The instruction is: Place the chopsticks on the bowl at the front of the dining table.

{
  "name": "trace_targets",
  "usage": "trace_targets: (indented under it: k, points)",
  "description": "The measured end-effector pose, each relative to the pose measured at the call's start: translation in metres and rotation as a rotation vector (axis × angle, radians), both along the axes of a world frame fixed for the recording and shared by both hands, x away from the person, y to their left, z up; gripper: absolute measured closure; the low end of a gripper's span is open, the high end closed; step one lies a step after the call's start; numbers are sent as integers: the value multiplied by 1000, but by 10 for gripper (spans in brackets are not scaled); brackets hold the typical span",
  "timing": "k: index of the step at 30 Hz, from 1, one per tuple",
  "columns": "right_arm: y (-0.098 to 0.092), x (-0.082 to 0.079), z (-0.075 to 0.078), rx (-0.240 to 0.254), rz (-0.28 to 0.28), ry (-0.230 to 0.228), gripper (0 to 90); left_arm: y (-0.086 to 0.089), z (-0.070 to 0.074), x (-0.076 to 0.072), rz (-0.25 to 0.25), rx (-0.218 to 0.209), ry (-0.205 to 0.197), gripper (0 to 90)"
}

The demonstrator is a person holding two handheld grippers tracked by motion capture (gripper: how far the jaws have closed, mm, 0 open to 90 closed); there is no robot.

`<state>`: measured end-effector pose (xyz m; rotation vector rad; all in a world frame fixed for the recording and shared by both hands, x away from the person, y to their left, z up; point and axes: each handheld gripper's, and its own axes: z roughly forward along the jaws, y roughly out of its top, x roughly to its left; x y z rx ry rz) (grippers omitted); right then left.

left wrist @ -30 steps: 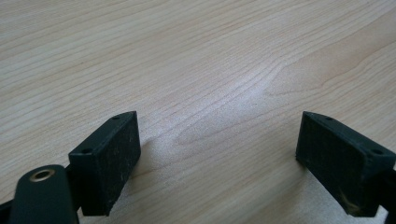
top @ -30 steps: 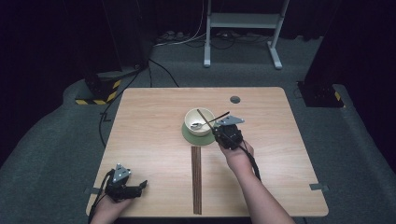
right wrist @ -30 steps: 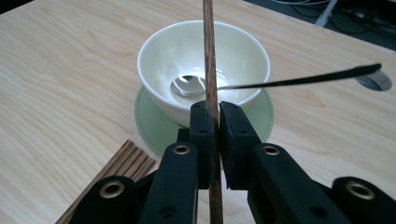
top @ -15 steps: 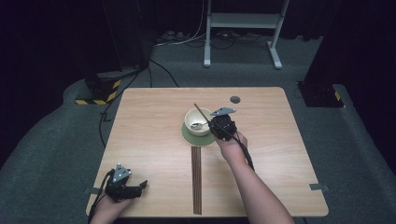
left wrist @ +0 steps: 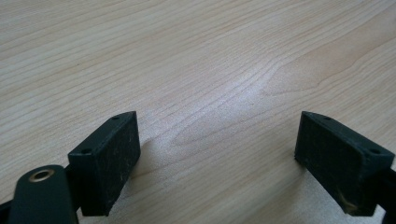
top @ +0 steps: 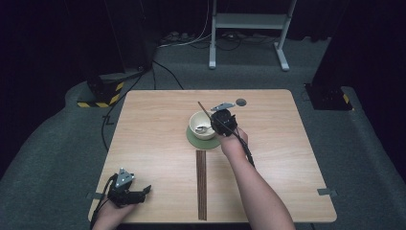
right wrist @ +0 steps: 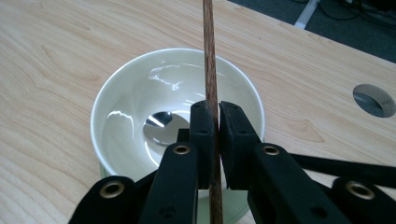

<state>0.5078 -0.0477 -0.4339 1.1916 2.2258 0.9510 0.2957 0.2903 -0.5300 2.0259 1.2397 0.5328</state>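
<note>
Nearest the person, at 7 o'clock on the table, the left gripper rests on the pale wood-grain top with its black jaws spread wide and nothing between them; the left gripper view confirms bare laminate in the gap.

At 6 o'clock from the bowl, a dark wooden strip lies flat, running straight toward the person; whether it is one piece or a pair cannot be told.

Farther, near centre, the right gripper has its jaws pressed together on a thin brown wooden stick, which rises steeply above a glossy white bowl. A metal spoon sits inside. The bowl stands on a round green mat.

Judgement: the stick is mid-carry over the bowl. The next move likely calls for a steady placement, keeping the slim, smooth shaft from slipping or twisting.
</note>
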Motion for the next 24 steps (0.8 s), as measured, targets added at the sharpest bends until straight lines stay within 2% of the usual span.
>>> trace_targets:
  k: [12, 15, 20, 24]
  points:
    - [19, 12, -4, -19, -15, 25, 842, 0, 0, 0, -1, -4, 0, 142]
    - [22, 14, -10, -22, -17, 26, 842, 0, 0, 0, -3, 3, -2, 143]
    - [20, 17, -13, -21, -25, 54, 842, 0, 0, 0, -5, 4, -4, 144]
    - [19, 20, -14, -19, -28, 52, 842, 0, 0, 0, -7, 3, -3, 142]
